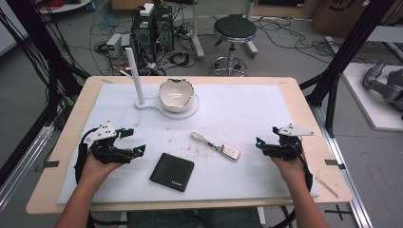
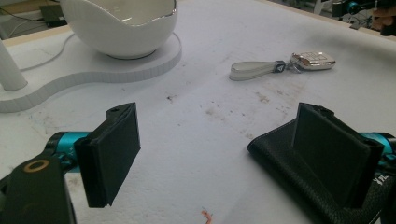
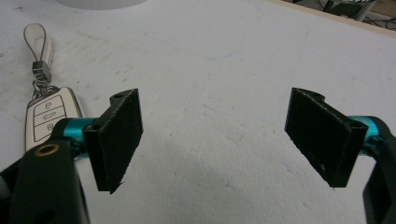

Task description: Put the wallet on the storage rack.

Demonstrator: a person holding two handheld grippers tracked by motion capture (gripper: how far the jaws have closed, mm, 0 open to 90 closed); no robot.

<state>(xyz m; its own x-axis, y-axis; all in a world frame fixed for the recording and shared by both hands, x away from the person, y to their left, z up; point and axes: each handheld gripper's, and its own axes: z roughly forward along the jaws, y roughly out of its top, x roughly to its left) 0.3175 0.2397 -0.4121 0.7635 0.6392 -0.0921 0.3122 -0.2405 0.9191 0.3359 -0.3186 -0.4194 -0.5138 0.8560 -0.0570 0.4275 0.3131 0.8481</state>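
A white mat covers the table, likely to give a plain working surface; at its far edge a white bowl sits on a stand beside an upright post. Nearer the person, a black wallet lies flat just beside the left gripper, whose jaws are spread with nothing between; a key fob with its strap lies between the wallet and the right gripper, also spread and empty, both seemingly poised to reach.

grey floor strewn with cables, a black round stool, computer towers behind the wooden table
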